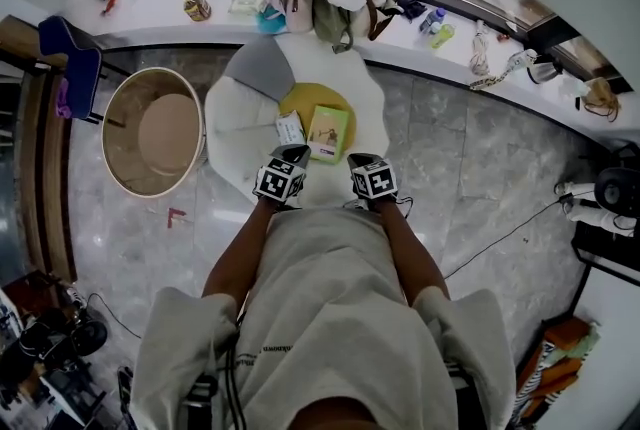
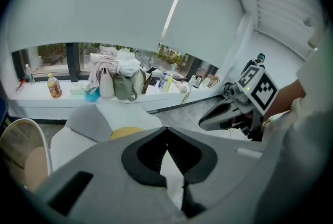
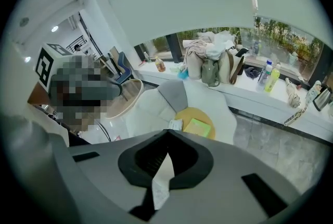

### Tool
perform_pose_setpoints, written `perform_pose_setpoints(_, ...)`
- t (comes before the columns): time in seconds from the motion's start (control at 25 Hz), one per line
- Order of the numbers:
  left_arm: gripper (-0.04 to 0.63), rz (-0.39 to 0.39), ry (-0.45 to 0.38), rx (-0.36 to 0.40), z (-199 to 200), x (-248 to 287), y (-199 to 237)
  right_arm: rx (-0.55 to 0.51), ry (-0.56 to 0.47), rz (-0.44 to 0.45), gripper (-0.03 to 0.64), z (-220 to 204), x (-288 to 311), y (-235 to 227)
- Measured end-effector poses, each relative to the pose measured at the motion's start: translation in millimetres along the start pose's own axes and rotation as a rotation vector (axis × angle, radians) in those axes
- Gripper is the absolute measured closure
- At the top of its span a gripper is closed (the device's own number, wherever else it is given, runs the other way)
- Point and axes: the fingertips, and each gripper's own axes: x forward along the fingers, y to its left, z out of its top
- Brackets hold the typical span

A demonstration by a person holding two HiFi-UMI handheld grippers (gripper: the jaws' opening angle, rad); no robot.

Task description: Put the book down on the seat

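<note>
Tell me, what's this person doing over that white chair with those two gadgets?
A person stands over a white chair with a gripper in each hand. A green book lies flat on the chair's yellow cushion, beside a small white packet. The left gripper and right gripper are both shut and empty, near the chair's front edge. The book looks already set down.

The green book (image 1: pixel 328 132) lies flat, cover up, on the yellow cushion (image 1: pixel 312 101) of the white seat (image 1: pixel 372 113).
</note>
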Motion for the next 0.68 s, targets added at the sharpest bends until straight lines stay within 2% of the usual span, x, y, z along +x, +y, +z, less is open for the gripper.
perform_pose_setpoints(0.68,0.588,-0.025,0.024,-0.027,-0.5,3.7,-1.4,-0.028,0.001,0.011,0.612,7.4,1.2,3.0)
